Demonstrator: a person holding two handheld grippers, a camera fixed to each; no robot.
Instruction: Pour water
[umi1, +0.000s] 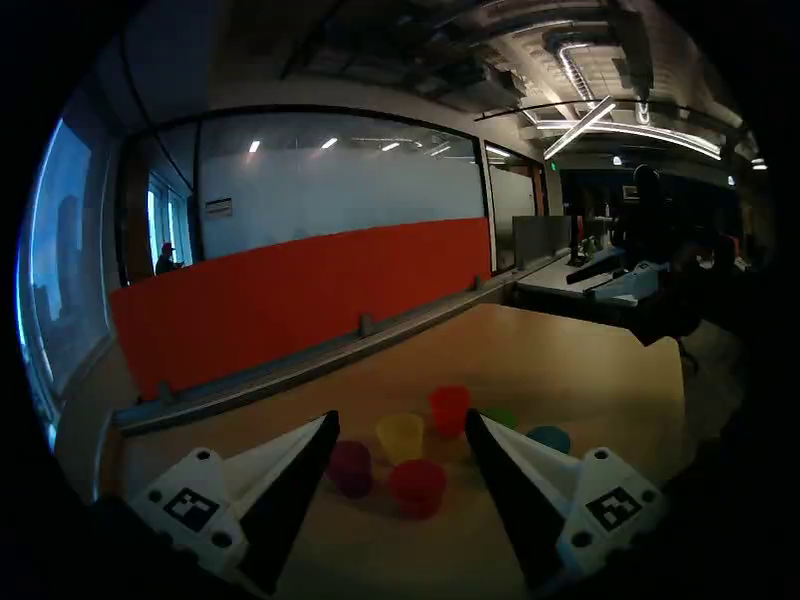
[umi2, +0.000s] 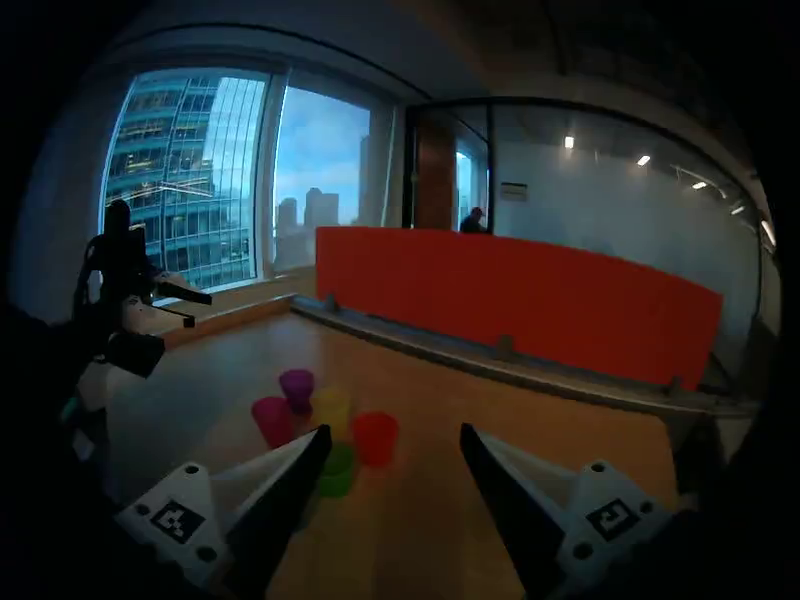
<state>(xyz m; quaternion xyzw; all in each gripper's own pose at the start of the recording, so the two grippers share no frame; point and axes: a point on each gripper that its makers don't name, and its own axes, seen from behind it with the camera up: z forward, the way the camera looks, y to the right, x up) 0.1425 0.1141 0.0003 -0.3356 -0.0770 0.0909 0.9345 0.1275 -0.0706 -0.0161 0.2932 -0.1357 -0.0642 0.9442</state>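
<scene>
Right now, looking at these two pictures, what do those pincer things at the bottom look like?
The left gripper and right gripper look alike: each has two long wedge-shaped fingers tapering to a point, white outside and black on the inner faces. Every finger carries a square black-and-white marker tag near its base.

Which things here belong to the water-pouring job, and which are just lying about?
Job: coloured cups on the table; left tongs and right tongs, both open.
Lying about: orange partition; far desks; window.
</scene>
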